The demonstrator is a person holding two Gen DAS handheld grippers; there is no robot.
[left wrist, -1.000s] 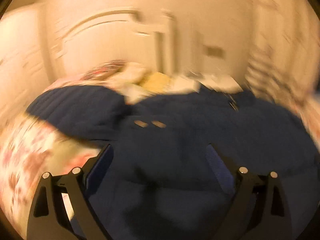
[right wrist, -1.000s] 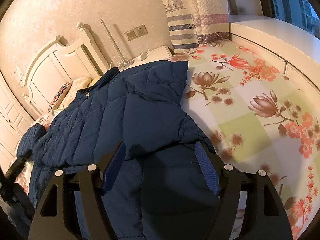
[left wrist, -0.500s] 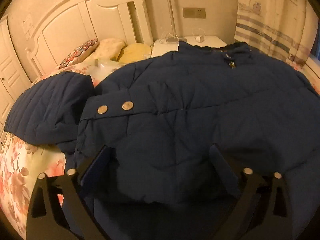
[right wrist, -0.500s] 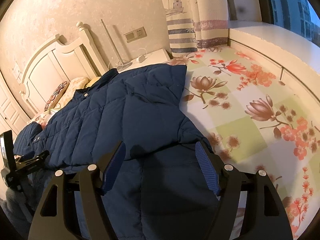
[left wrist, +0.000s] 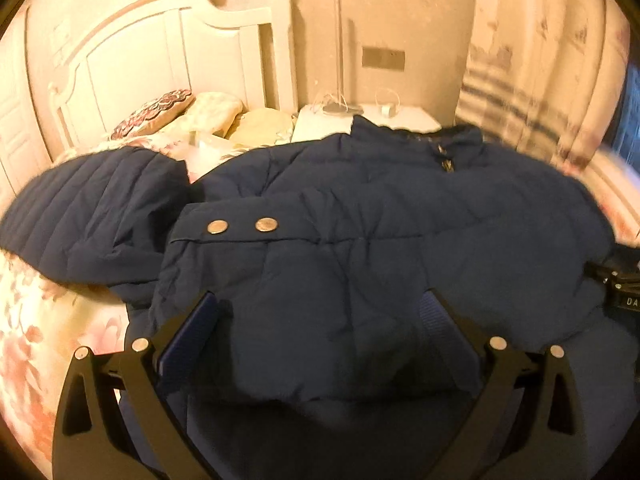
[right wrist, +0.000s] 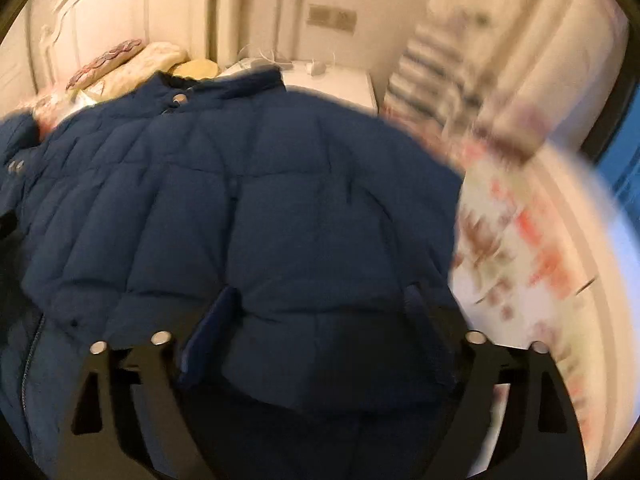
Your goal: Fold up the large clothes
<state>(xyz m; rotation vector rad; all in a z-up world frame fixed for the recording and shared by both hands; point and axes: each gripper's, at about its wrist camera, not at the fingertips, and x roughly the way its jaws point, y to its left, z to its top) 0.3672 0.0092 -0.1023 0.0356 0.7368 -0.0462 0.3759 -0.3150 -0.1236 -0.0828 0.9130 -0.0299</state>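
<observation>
A large navy quilted puffer jacket (left wrist: 360, 216) lies spread on the bed, collar toward the headboard; it also fills the right wrist view (right wrist: 248, 200). A sleeve cuff with two metal snaps (left wrist: 240, 226) is folded onto its front. A navy quilted hood or sleeve (left wrist: 92, 200) lies at the left. My left gripper (left wrist: 318, 320) is open, its jaws wide apart over the jacket's near-left part. My right gripper (right wrist: 320, 312) is open over the jacket's near-right part, and its body shows at the right edge of the left wrist view (left wrist: 620, 288). Neither grips fabric.
The bed has a floral sheet (right wrist: 532, 248). A white headboard (left wrist: 160, 56), pillows (left wrist: 168, 108) and a white nightstand (left wrist: 372, 120) stand at the far end. Striped curtains (left wrist: 520, 100) hang at the right by a window ledge.
The right gripper has swung left and turned toward the headboard, with motion blur. The left gripper has come slightly closer over the jacket. Both stay open.
</observation>
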